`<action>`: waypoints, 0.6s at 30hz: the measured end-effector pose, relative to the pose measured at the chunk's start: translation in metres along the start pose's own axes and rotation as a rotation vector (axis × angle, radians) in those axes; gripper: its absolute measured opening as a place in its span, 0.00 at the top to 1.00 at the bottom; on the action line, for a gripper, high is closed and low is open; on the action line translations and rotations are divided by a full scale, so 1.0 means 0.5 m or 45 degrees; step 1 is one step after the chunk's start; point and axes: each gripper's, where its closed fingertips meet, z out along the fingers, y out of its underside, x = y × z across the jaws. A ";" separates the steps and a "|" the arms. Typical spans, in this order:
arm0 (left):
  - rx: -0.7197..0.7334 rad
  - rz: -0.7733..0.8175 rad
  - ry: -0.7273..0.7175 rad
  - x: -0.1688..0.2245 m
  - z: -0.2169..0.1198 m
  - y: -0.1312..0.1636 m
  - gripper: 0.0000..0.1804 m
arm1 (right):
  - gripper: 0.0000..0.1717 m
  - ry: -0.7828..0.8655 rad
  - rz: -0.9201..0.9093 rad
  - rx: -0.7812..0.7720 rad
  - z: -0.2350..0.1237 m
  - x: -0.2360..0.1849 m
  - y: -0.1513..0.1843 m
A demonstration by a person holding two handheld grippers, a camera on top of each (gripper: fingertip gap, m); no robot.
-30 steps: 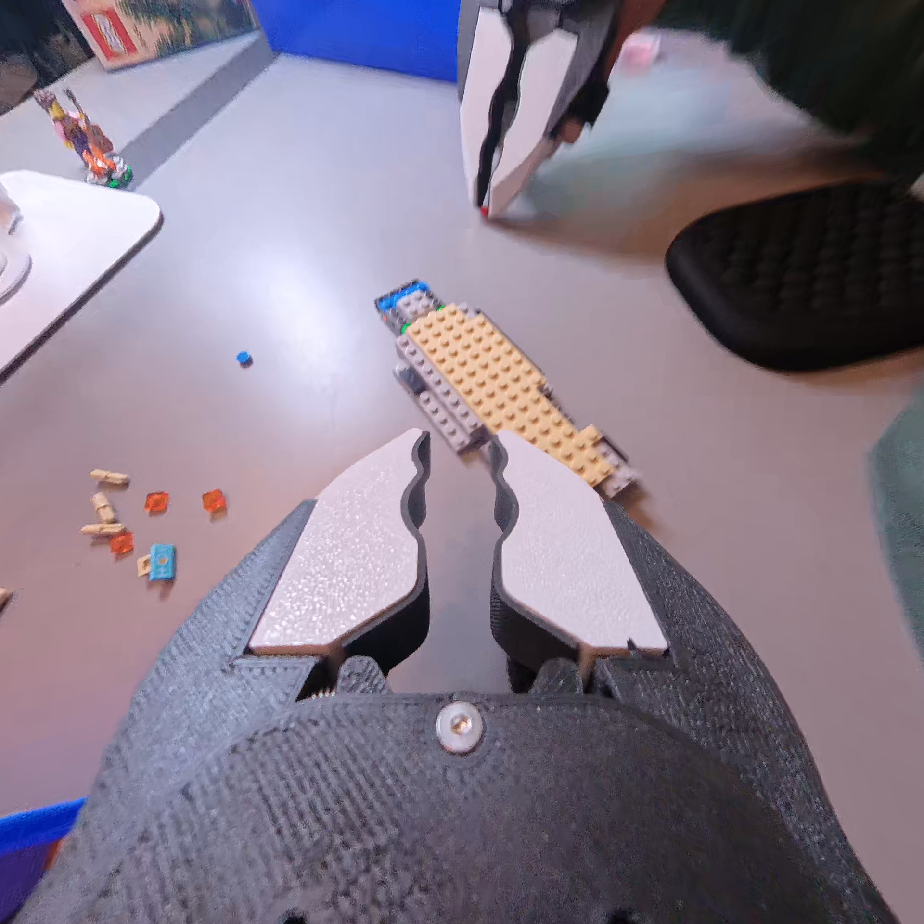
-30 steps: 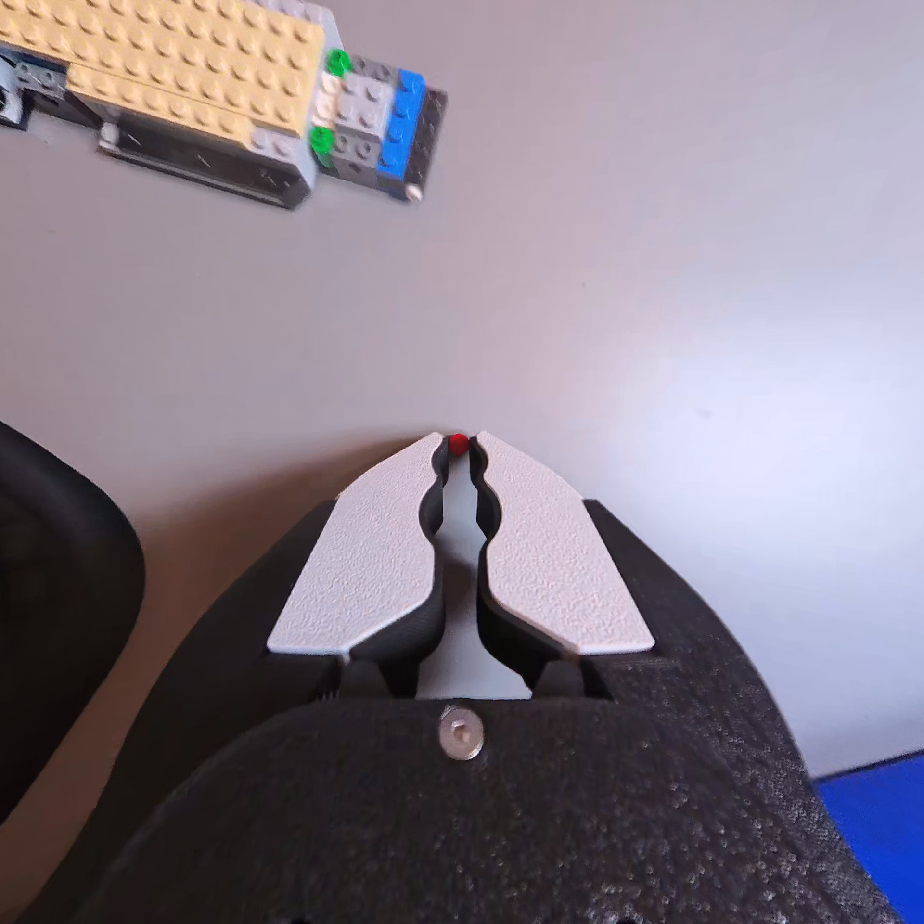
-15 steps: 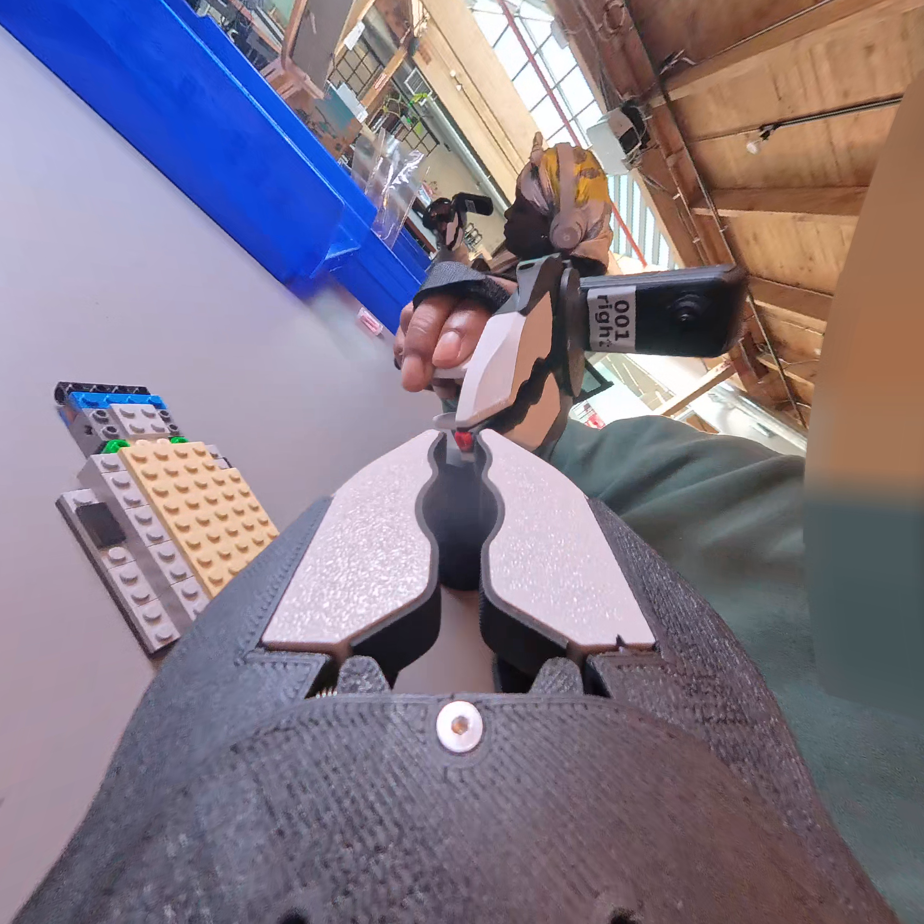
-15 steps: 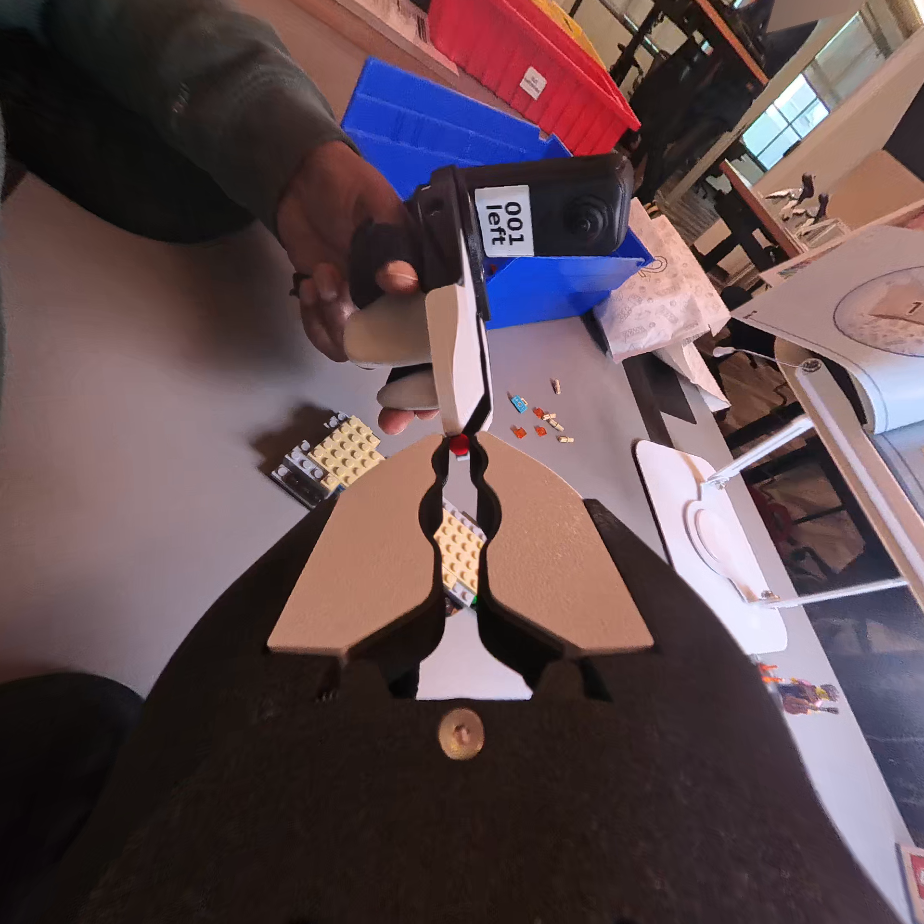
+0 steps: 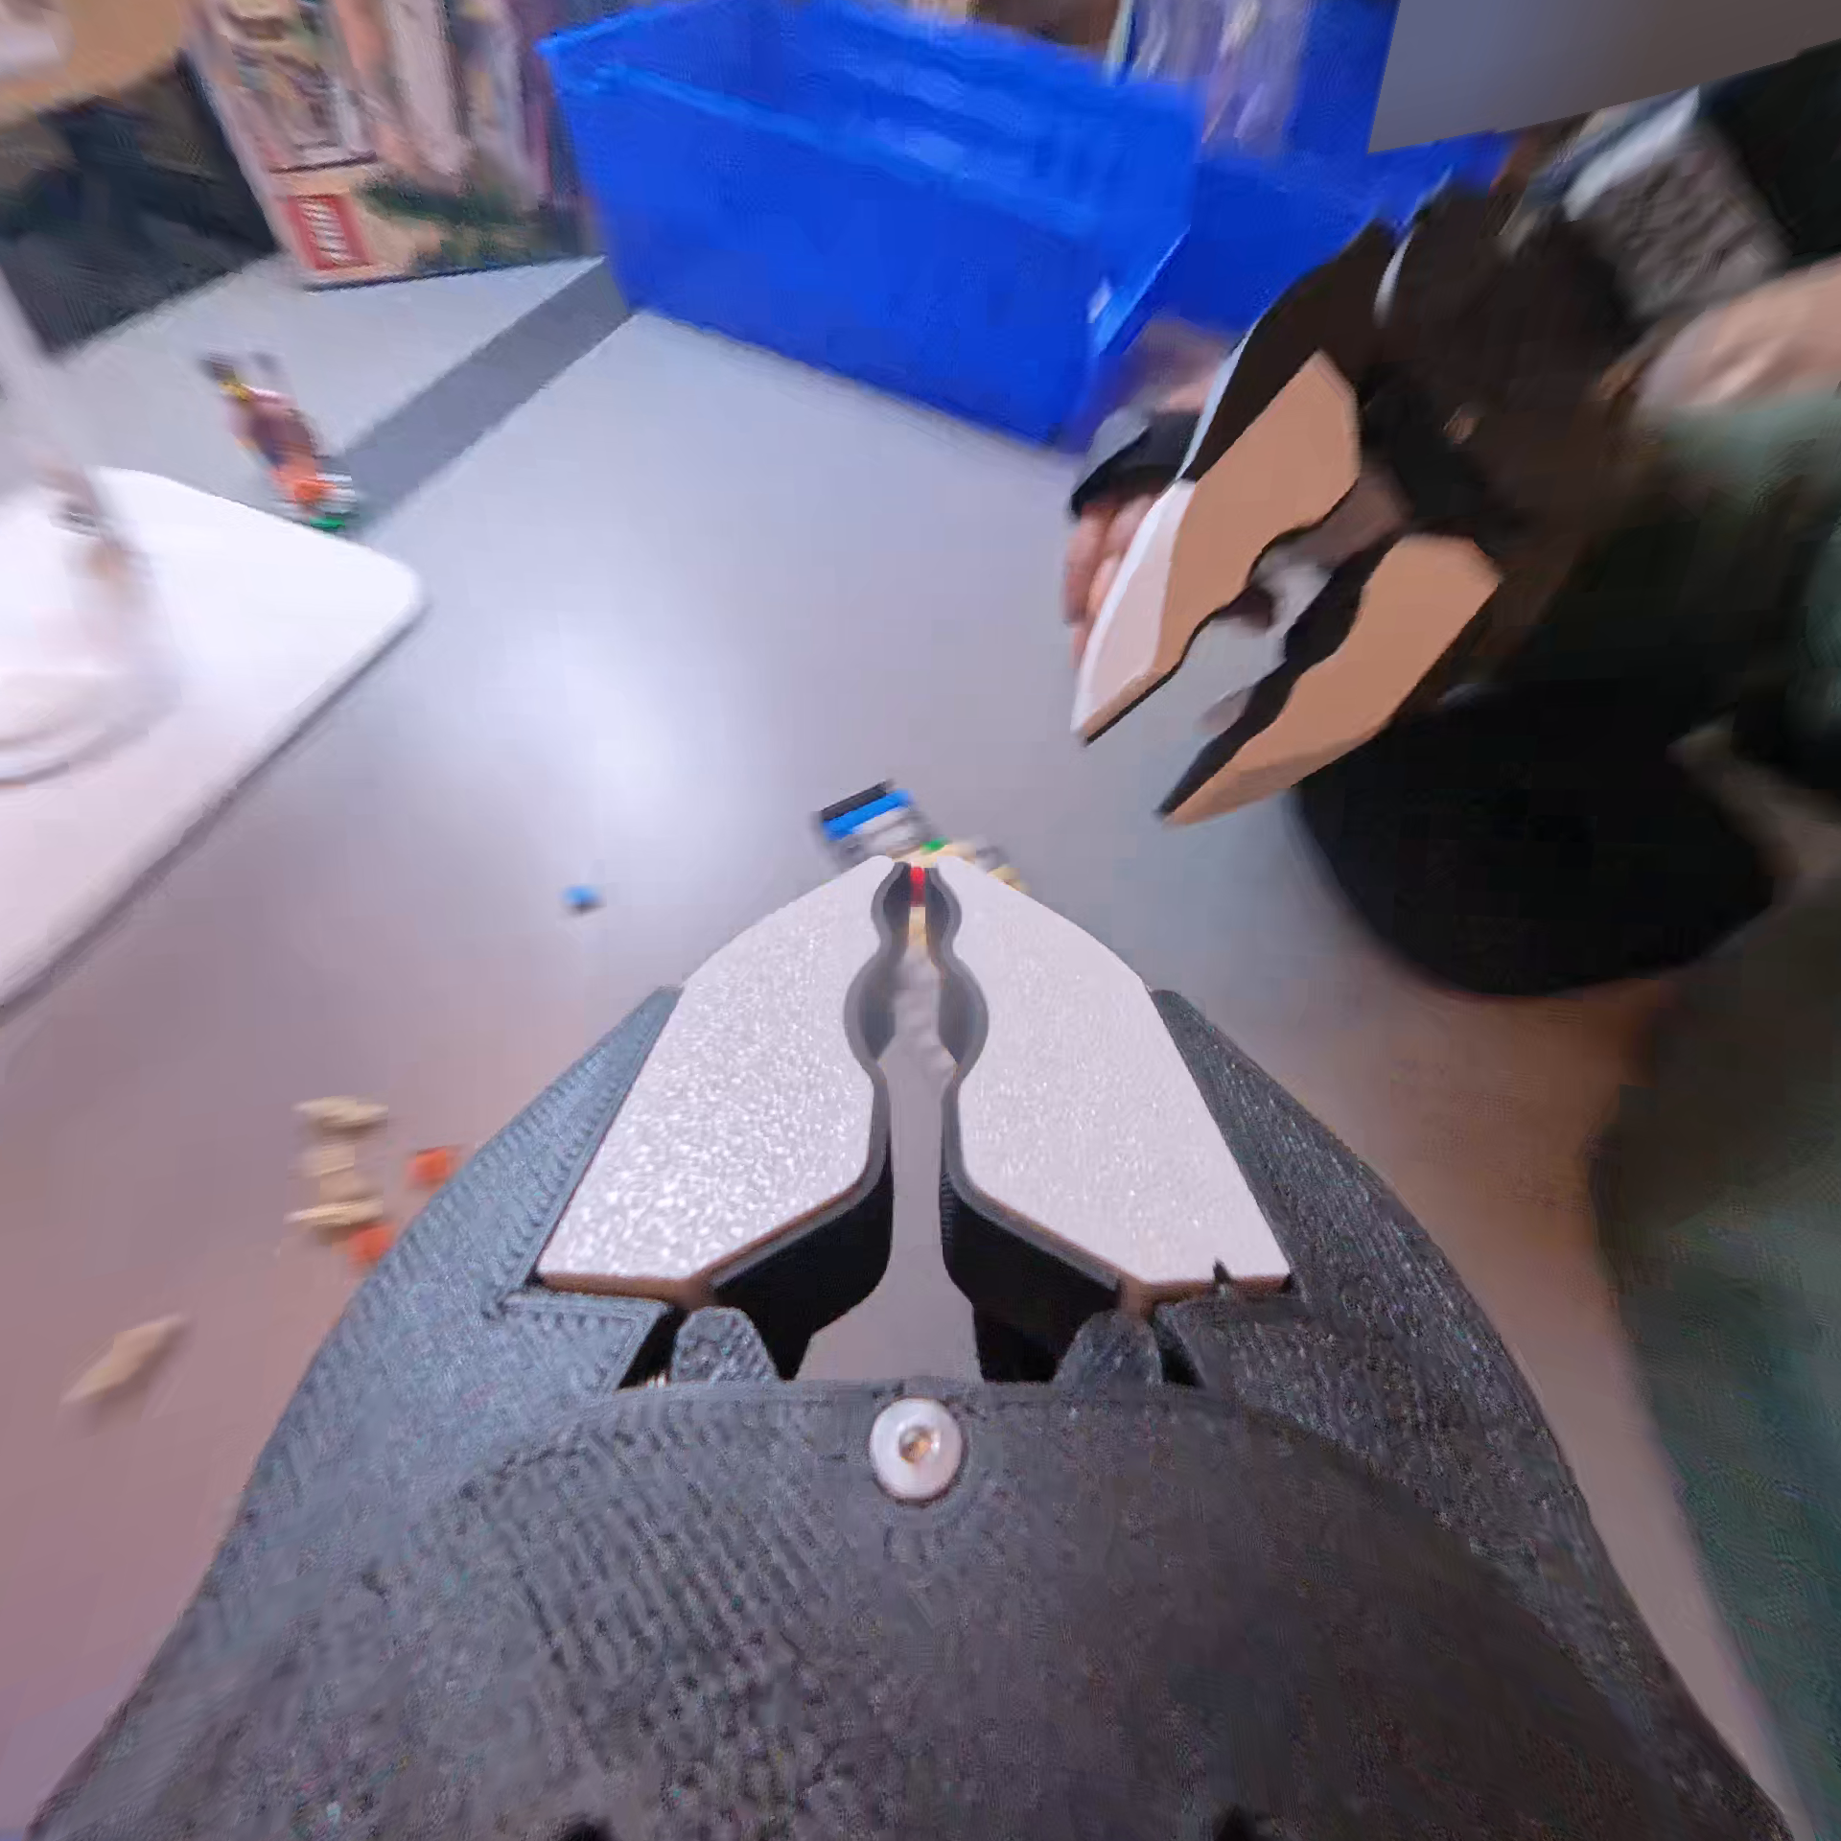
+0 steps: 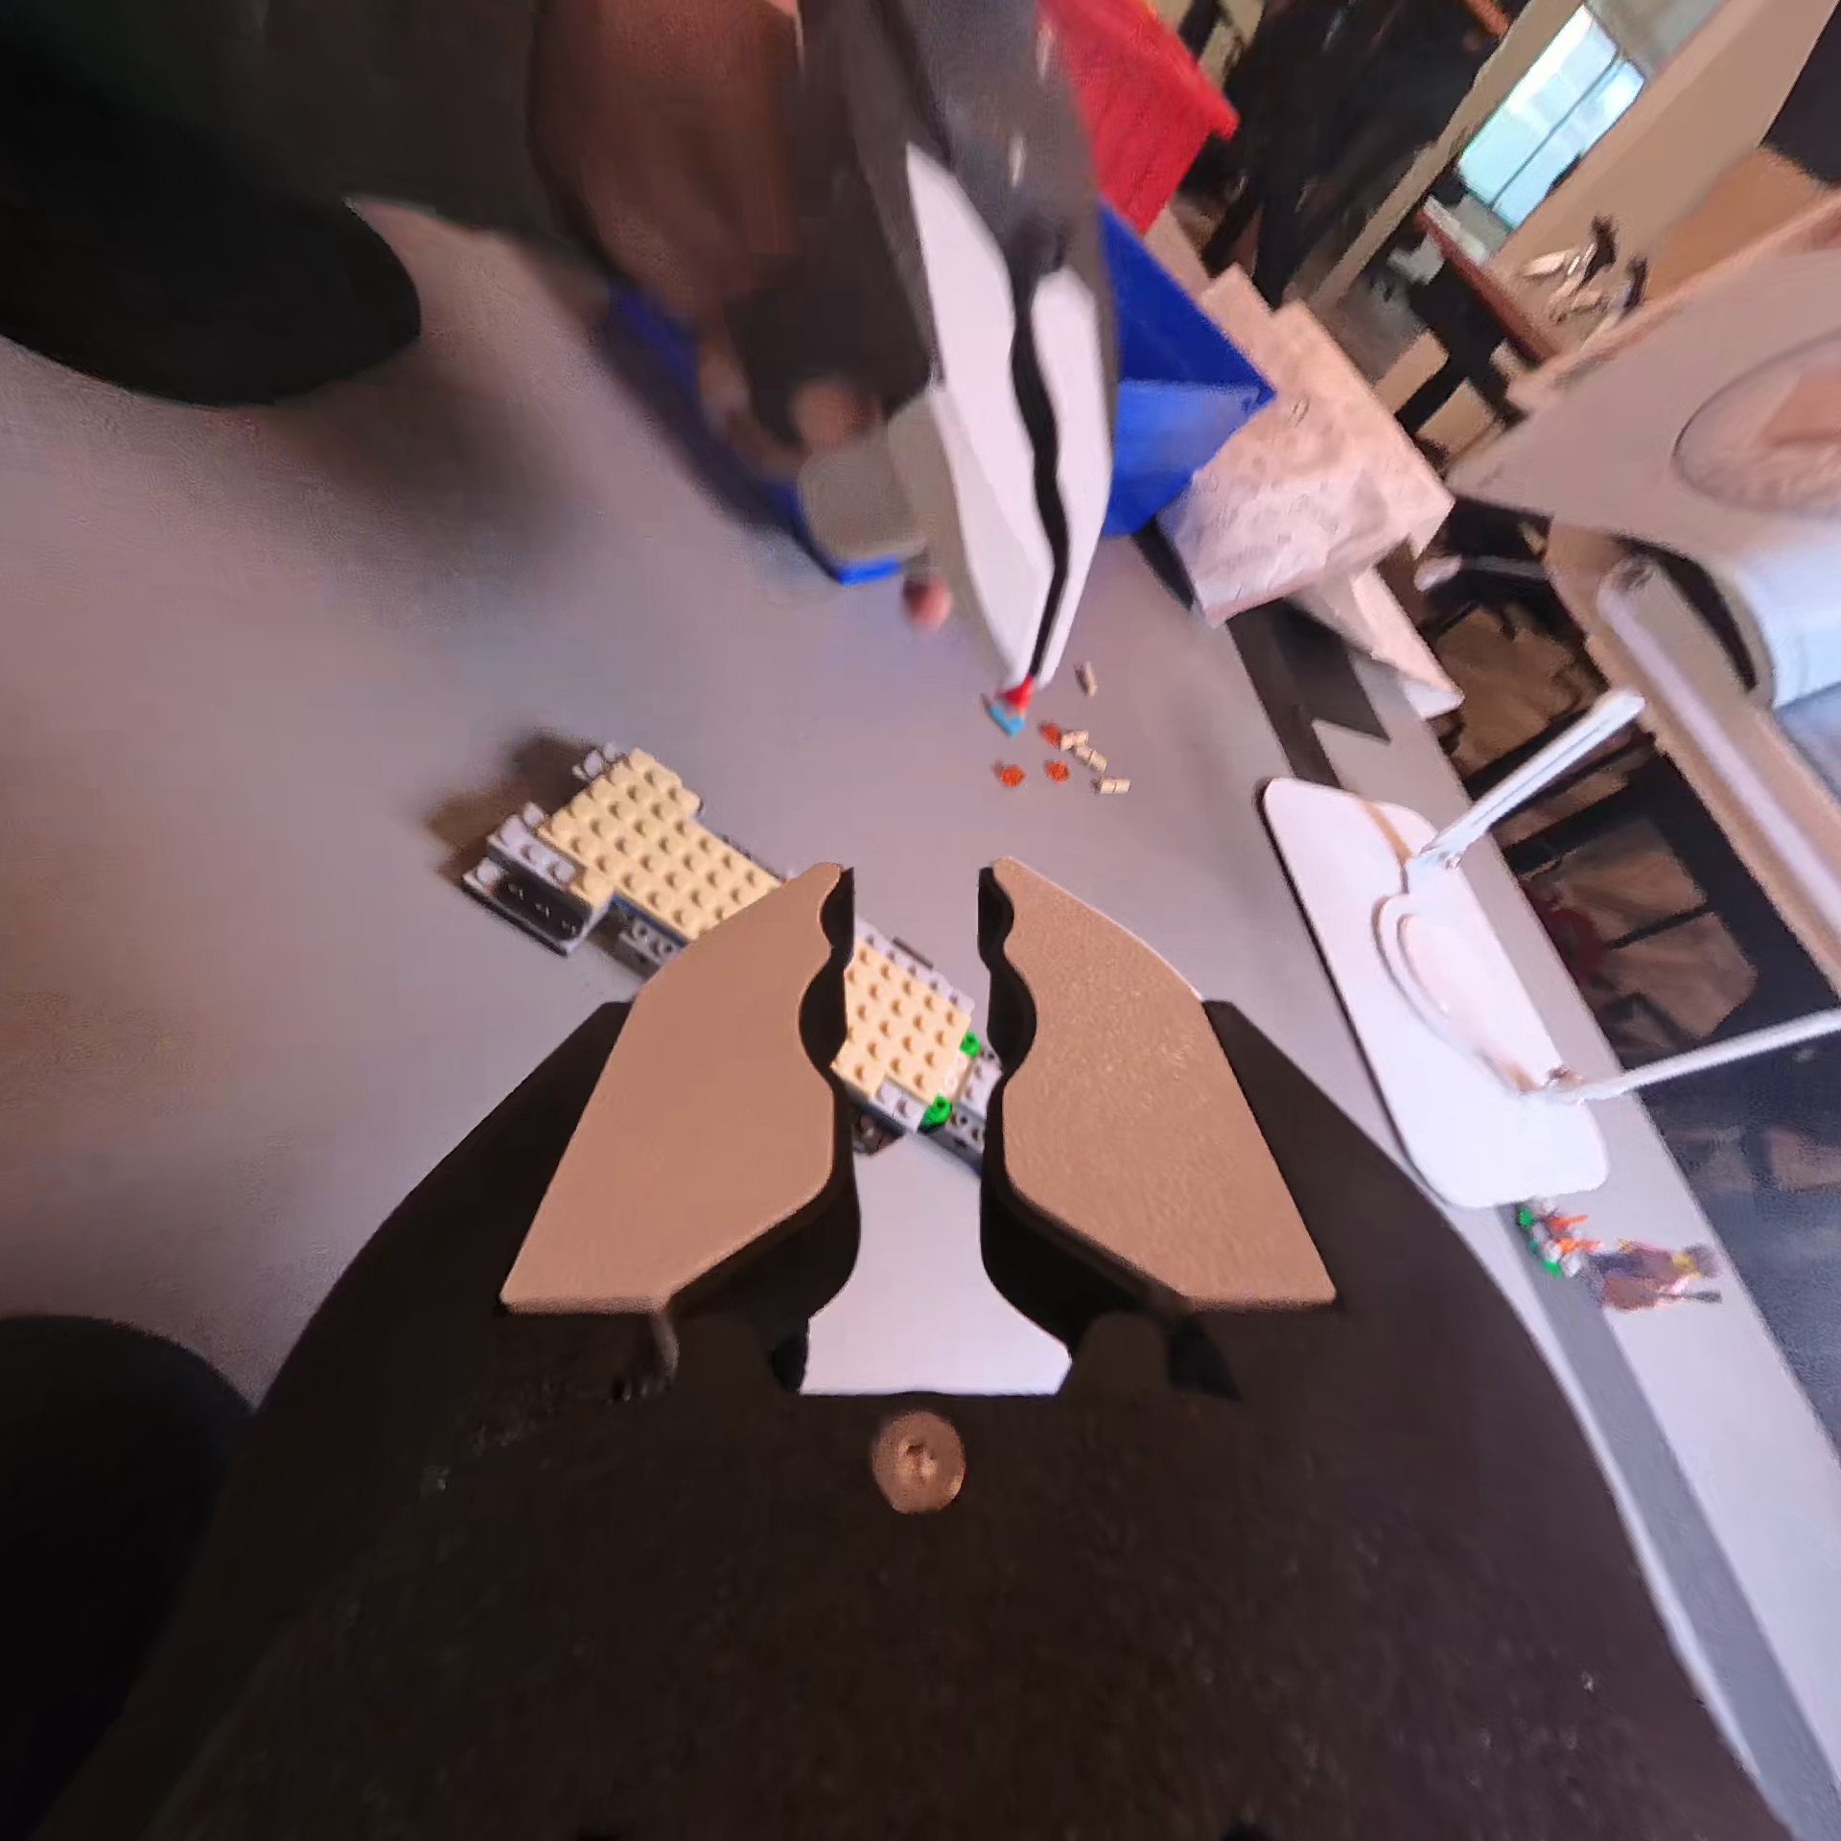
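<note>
So your left gripper (image 5: 918,877) has its fingers (image 5: 797,1046) pinched nearly together on a tiny red plastic stud (image 5: 917,881), caught right at the tips; the right wrist view shows the same red bit (image 6: 1018,690) poking out of those tips, up off the grey tabletop (image 5: 648,648). Your right gripper (image 6: 915,877) is spread open with nothing between its fingers (image 6: 1126,1076). It hangs over the long tan studded brick plate on grey bricks (image 6: 657,857), which lies flat on the tabletop, with green studs (image 6: 936,1108) and a blue and black end (image 5: 865,805). Just past the left tips in the right wrist view are loose orange and tan little pieces (image 6: 1061,762) and a light-blue tile (image 6: 1004,713). A small blue stud (image 5: 581,897) lies alone. Farther out there's a white flat lamp base (image 6: 1435,996), a blue plastic bin (image 5: 877,189) and a black mesh pad (image 5: 1534,857).
</note>
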 end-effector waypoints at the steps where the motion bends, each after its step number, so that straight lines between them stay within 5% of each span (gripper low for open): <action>1: -0.150 0.158 -0.122 -0.033 -0.013 0.008 0.98 | 0.85 -0.022 0.035 -0.036 0.003 0.002 0.020; 3: -0.411 0.429 -0.357 -0.113 -0.037 0.014 0.98 | 0.82 -0.061 0.107 -0.111 0.011 0.005 0.063; 8: -0.942 0.496 -0.180 -0.192 -0.021 0.094 0.98 | 0.73 -0.124 0.227 -0.232 0.026 0.001 0.137; 18: -1.128 0.464 -0.126 -0.263 0.019 0.177 0.90 | 0.71 -0.127 0.307 -0.255 0.019 0.016 0.171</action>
